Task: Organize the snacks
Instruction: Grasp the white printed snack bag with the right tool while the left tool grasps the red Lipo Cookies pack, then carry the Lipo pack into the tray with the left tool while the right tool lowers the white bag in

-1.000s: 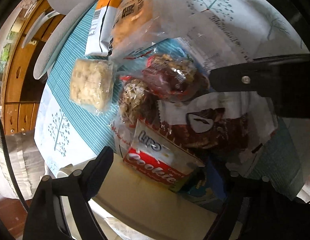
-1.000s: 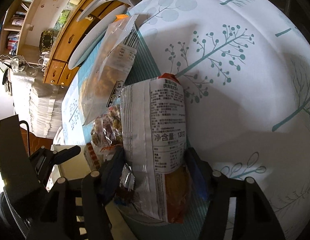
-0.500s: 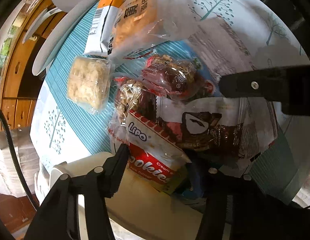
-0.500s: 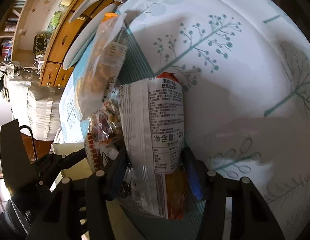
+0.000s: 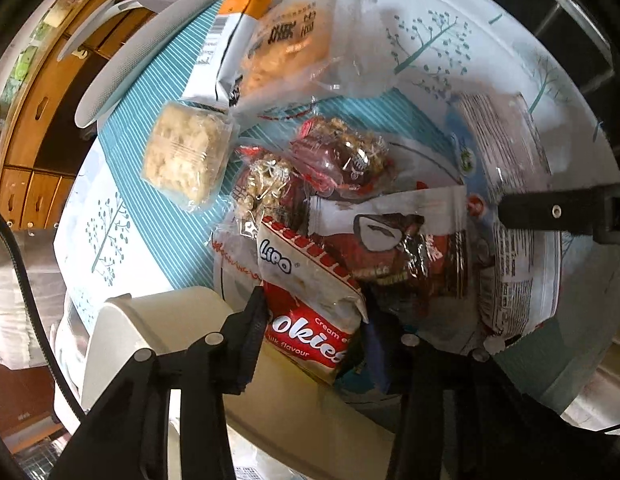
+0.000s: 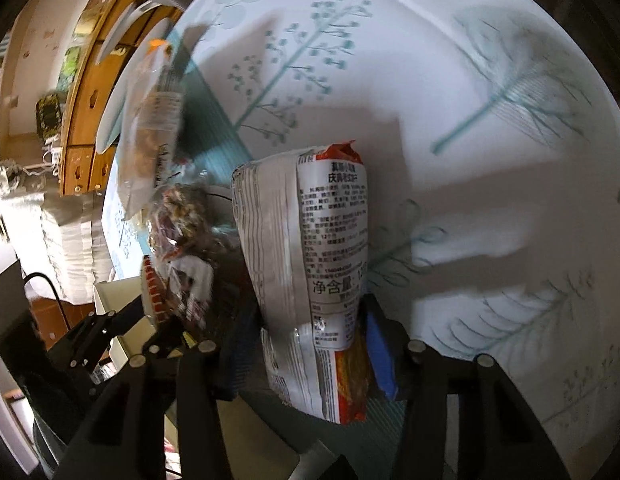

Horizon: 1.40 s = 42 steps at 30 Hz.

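A red and white cookie packet (image 5: pixel 310 292) lies at the near end of a snack pile. It sits between the jaws of my left gripper (image 5: pixel 312 340), which points down; the jaws are closing and both pads touch its sides. My right gripper (image 6: pixel 314 352) is also closing, on the lower end of a grey-white printed bag (image 6: pixel 310 260) with an orange-red end, which it holds tilted up off the tablecloth. That bag (image 5: pixel 518 272) also shows at the right of the left wrist view, under a black part of the right gripper (image 5: pixel 550 216).
The pile holds a puffed-rice square (image 5: pixel 185 156), an orange-topped bar (image 5: pixel 229 40), a clear cracker bag (image 5: pixel 289 40), red nut packets (image 5: pixel 342 160) and a brown and white packet (image 5: pixel 390 240). A white box (image 5: pixel 149 320) stands by the table edge. A tree-print cloth (image 6: pixel 470 160) spreads to the right.
The left jaws have drawn in from wide apart until they touch the cookie packet. The right gripper has rolled and shifted sideways with its bag, squeezing it narrower.
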Motion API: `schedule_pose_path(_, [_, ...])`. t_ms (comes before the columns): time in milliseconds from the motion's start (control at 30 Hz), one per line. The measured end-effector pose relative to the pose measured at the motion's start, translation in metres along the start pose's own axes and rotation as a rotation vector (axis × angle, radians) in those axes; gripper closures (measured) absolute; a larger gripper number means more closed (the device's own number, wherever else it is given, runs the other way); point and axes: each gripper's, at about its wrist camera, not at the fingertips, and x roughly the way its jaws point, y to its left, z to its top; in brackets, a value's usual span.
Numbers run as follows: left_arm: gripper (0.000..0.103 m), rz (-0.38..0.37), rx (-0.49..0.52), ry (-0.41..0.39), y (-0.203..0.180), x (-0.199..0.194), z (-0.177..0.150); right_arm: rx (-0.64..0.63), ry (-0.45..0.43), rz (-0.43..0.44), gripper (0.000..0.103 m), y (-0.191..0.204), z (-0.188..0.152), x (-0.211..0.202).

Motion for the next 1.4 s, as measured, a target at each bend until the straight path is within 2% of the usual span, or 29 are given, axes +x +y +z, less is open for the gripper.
schedule_pose_path(200, [0.061,-0.040,-0.047,-0.039,0.005,-0.022,0.000,0.043,0.005,-0.031,0.054,-0.013,-0.007,-0.009])
schedule_pose_path(367, [0.061,-0.102,-0.080,-0.085,0.005,-0.049,-0.004,0.052,-0.002,-0.049,0.055,-0.014,-0.012,-0.017])
schedule_pose_path(667, [0.061,-0.166,-0.124,-0.183,0.008,-0.104,-0.031,0.030,-0.042,-0.042,0.055,0.002,-0.036,-0.038])
schedule_pose_path(1133, [0.061,-0.195,-0.204,-0.327,0.021,-0.188,-0.115,-0.038,-0.122,0.023,0.055,0.055,-0.110,-0.077])
schedule_pose_path(1400, [0.061,-0.191,-0.262,-0.348,0.038,-0.206,-0.174,-0.114,-0.154,0.056,0.055,0.090,-0.156,-0.087])
